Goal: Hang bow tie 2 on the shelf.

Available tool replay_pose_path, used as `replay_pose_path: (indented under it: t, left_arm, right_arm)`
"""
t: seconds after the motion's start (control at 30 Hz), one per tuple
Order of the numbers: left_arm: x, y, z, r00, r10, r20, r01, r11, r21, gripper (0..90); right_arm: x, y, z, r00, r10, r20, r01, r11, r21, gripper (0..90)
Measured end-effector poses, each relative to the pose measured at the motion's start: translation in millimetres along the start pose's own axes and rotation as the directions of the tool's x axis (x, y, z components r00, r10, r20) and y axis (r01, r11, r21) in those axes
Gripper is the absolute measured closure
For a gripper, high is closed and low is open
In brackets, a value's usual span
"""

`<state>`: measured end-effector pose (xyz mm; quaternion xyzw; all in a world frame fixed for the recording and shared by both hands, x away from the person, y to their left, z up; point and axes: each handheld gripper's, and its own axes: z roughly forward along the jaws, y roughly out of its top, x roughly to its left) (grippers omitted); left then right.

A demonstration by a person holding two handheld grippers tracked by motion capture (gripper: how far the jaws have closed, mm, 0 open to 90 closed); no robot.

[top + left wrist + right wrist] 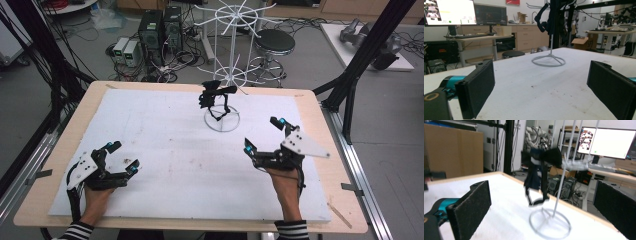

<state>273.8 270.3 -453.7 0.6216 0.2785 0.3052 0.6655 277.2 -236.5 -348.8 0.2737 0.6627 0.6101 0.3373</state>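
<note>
On the white table [165, 145], the left gripper [120, 157] rests near the front left with jaws wide apart and empty, the white wire stand [226, 75] with black straps [216, 97] stands mid-rear, and the right gripper [264, 135] sits front right, likewise open; no legible writing.

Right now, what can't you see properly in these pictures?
- Black thing hanging on the white rack: blurred in the right gripper view, too small in the high view, so what it is stays unclear.
- Rack top: cut off by the upper edge in both gripper views.
- Screen writing: too small.
</note>
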Motion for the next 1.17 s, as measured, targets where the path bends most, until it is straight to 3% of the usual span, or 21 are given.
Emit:
replay_pose_path:
  t: [0.1, 0.2, 0.5, 0.7, 1.17]
  left_arm:
    - [-0.6, -0.3, -0.8, 0.9999, -0.002, -0.014, 0.002, 1.0000, -0.003, 8.2]
    - [-0.1, -0.5, -1.3, 0.9997, -0.008, -0.021, 0.008, 0.9999, -0.007, 8.2]
    - [0.6, -1.4, -2.5, 0.9990, -0.034, -0.029, 0.034, 0.9993, -0.012, 8.2]
    - [-0.2, -1.9, -4.6, 0.9990, -0.029, -0.034, 0.029, 0.9995, -0.012, 8.2]
    - [-2.9, -2.4, -4.7, 0.9985, -0.015, -0.053, 0.014, 0.9998, -0.017, 8.2]
  right_arm:
    - [2.7, -23.2, -13.2, 0.9998, 0.006, 0.021, -0.006, 1.000, -0.001, 1.0]
    - [3.2, -43.1, -21.5, 0.9986, 0.042, 0.034, -0.042, 0.999, 0.016, 0.9]
    - [-1.2, -78.6, -36.0, 0.9934, 0.075, 0.087, -0.078, 0.997, 0.030, 1.0]
    - [-5.3, -101.6, -36.1, 0.9901, 0.089, 0.108, -0.092, 0.995, 0.024, 1.0]
    - [-5.0, -107.5, -34.7, 0.9899, 0.073, 0.122, -0.075, 0.997, 0.015, 1.1]
